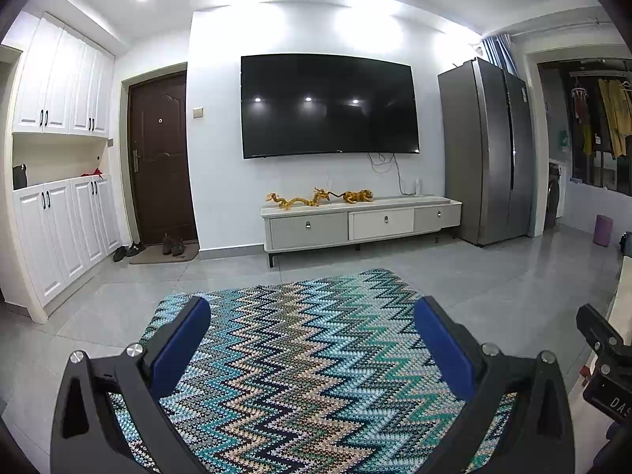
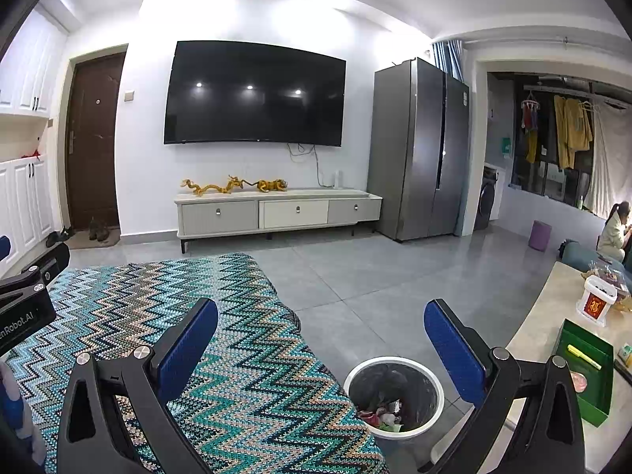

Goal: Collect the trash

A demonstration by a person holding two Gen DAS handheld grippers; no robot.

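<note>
Right wrist view: both grippers' fingers [image 2: 454, 347] spread, empty; trash bin [image 2: 428, 381] between rug [image 2: 237, 355] and table [image 2: 553, 308].

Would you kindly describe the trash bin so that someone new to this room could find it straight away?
Start from the zigzag-patterned rug on the grey tiled floor. Just off the rug's near right edge, between it and the pale table, stands the trash bin. It is the only round white container there, lined with a dark bag and holding colourful wrappers at the bottom.
</note>
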